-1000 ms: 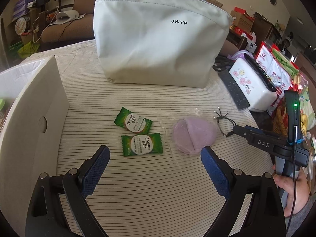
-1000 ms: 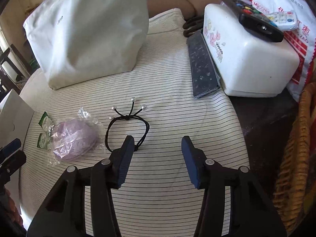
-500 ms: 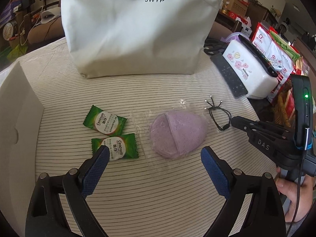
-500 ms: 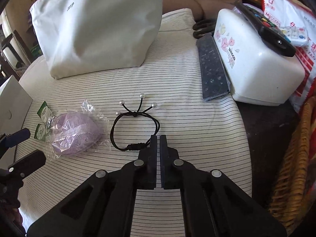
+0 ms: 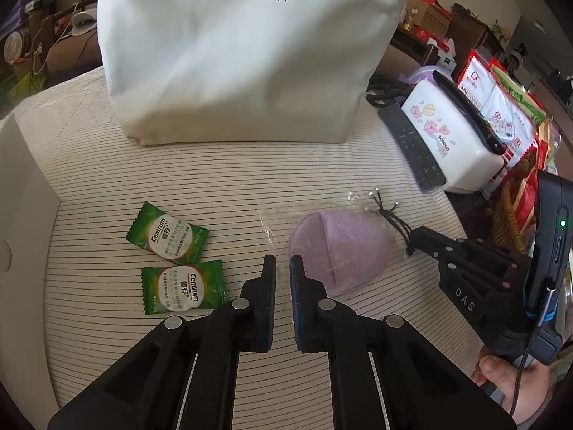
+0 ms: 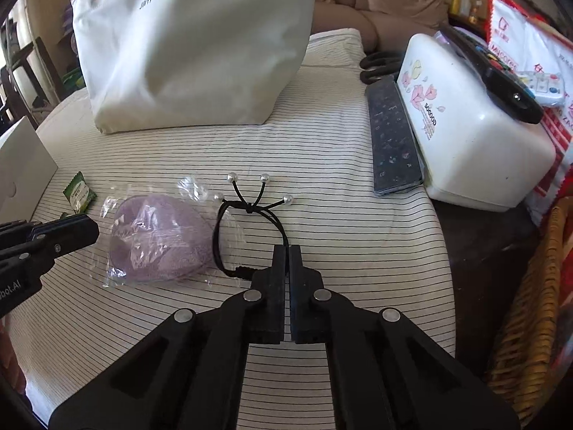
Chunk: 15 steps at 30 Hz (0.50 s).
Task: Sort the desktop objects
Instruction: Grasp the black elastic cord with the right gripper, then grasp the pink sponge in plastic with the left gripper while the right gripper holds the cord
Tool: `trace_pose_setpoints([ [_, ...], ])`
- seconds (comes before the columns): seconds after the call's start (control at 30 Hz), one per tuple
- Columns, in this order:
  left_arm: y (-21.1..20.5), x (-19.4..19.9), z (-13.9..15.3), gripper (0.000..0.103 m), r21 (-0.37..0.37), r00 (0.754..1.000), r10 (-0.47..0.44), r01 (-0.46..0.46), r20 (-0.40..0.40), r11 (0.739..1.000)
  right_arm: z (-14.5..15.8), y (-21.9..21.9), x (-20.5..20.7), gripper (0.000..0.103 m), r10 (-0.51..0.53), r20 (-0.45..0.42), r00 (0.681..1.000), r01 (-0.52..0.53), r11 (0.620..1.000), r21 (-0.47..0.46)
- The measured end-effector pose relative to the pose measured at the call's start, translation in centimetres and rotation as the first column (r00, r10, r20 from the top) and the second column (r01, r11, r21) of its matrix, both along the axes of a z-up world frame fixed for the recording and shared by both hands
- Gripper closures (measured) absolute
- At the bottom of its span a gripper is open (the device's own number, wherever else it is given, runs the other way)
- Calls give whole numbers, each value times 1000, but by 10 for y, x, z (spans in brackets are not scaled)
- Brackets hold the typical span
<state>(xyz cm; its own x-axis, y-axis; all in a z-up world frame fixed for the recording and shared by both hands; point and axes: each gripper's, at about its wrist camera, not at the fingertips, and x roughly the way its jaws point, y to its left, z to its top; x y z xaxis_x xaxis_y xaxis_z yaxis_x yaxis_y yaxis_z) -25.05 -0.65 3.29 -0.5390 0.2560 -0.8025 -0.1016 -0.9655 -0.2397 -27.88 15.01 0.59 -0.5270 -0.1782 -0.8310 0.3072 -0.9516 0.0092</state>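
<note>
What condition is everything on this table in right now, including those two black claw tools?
Left gripper: jaws shut on the puff's clear wrapper edge.
Right gripper: jaws shut on the hair tie.
Puff: sealed in wrapper, flat on the cloth.
Candies: two, wrapped, untouched.
Bag: upright, top out of view.
Remote: flat beside the white box.

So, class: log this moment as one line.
left gripper: shut, beside puff | right gripper: shut on hair tie
</note>
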Motion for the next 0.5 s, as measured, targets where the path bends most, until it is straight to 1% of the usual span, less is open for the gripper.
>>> trace_pose_setpoints([
  [0.13,-6,7,10,98,40,1000,5,-4,-24,999,14,15,9,101,-36,-26,999,35,999,-32],
  [0.2,-9,12,15,98,73,1000,-4,6,-27,997,23,22,14,101,-49,-37,998,48,998,-50],
  [0.23,-9,14,17,98,76,1000,-6,8,-31,997,28,25,17,101,-53,-39,998,51,997,-62],
  [0.3,-9,16,21,98,58,999,-6,8,-41,998,38,31,24,101,-65,-43,997,62,995,-82],
  [0.37,-9,11,18,90,51,1000,-1,2,-16,999,45,36,33,101,-76,-44,996,71,992,-103],
  [0.4,-9,8,17,75,40,1000,9,-9,-7,999,48,38,37,101,-78,-44,996,73,991,-113],
  [0.43,-9,6,15,57,25,1000,16,-16,-5,1000,52,40,41,101,-78,-46,996,72,990,-125],
  [0.47,-8,3,13,51,6,1000,18,-18,-2,1000,55,42,45,101,-80,-47,996,73,988,-132],
  [0.5,-6,-1,11,48,-9,1000,16,-16,2,1000,57,44,48,101,-82,-50,995,74,988,-138],
])
